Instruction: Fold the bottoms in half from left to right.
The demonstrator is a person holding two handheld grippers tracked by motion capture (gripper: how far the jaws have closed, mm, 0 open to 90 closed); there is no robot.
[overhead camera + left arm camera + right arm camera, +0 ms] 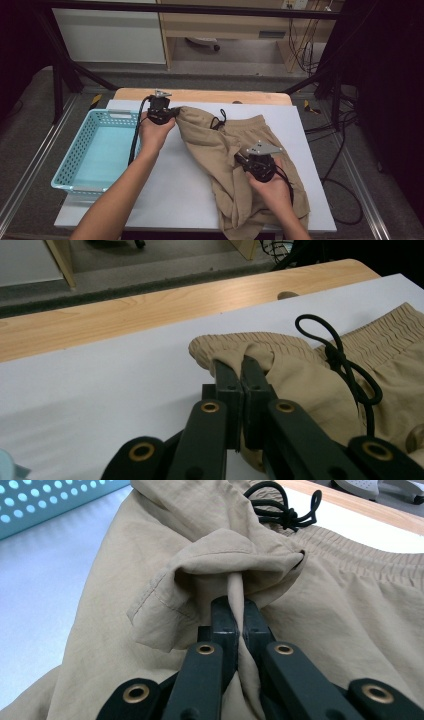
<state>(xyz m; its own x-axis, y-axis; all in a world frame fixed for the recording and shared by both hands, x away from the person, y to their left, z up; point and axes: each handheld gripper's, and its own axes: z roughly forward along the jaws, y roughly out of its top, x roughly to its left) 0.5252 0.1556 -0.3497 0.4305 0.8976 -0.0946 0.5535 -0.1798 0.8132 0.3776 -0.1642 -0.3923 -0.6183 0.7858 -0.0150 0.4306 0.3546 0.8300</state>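
The high view looks down and forward over the counter (165,185); each tool view sits close along its jaws, both sharing the tan shorts (225,150).

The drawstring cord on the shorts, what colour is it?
Black drawstring cord, clearest in the left gripper view.

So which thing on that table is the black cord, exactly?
On the white table, find the tan shorts right of the turquoise basket. The black drawstring lies knotted in loops at their elastic waistband, the one dark thing against the tan cloth.
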